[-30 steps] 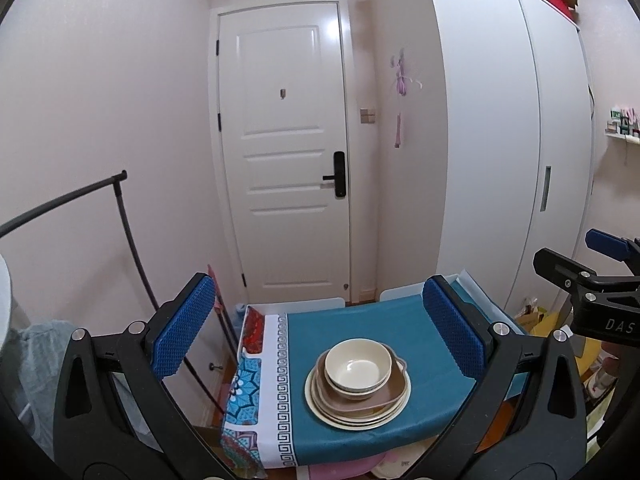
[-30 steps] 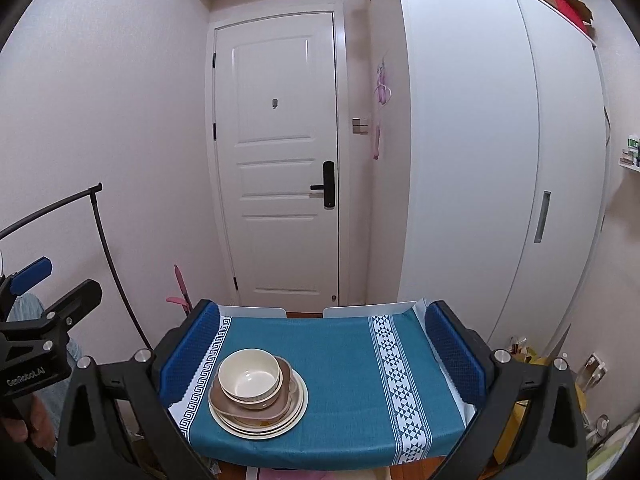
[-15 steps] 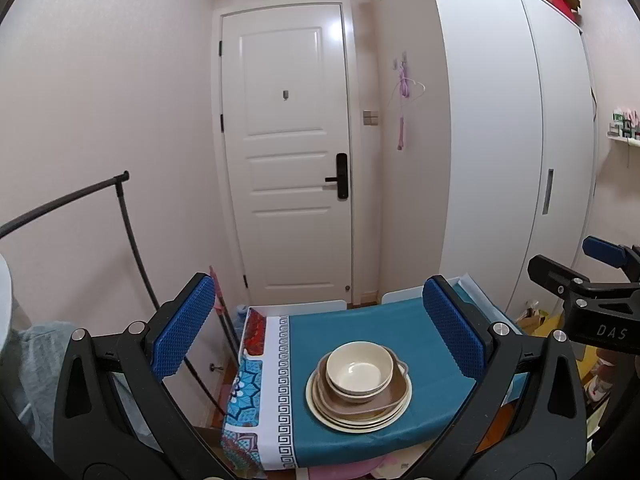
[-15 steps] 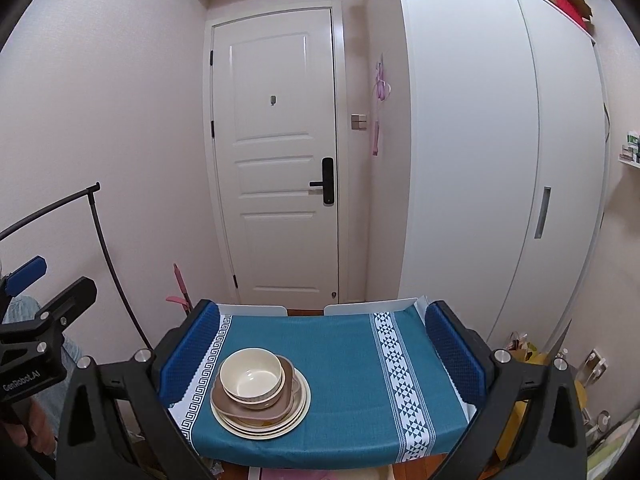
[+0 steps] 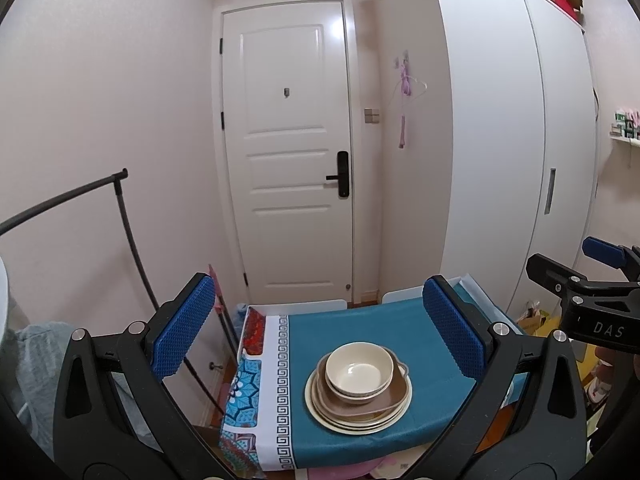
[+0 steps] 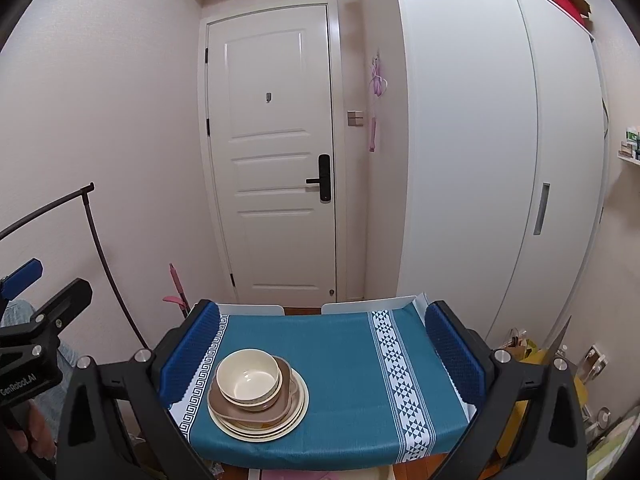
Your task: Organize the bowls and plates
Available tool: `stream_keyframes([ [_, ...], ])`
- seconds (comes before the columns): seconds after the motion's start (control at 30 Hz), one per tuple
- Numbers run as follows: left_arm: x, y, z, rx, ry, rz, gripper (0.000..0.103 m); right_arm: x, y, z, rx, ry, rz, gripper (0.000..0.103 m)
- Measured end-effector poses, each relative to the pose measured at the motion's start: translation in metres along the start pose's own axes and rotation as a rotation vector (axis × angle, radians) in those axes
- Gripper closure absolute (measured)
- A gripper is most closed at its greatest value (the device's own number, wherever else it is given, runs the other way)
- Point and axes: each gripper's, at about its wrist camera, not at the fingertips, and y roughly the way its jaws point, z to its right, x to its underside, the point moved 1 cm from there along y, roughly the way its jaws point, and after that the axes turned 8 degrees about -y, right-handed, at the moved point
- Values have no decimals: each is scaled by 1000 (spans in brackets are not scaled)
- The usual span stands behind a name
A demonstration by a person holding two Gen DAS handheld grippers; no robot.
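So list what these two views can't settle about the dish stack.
- Plate count: in both views the brown dish covers the cream plates; only crowded rims show.
- Second bowl: a rim under the cream bowl in the left wrist view; too thin to confirm.
- Table legs: hidden by the cloth in both views.
- Items below the table: cut off by the bottom edge.

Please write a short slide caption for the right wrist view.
Open right hand-held gripper hovers above stacked dishes on a teal tablecloth.
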Motion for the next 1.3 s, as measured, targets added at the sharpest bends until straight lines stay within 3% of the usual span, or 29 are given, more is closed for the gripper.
stream_keyframes([
  [1.3,0,9,-8,-8,8,20,0,2,10,-1,13,14,-17,1],
])
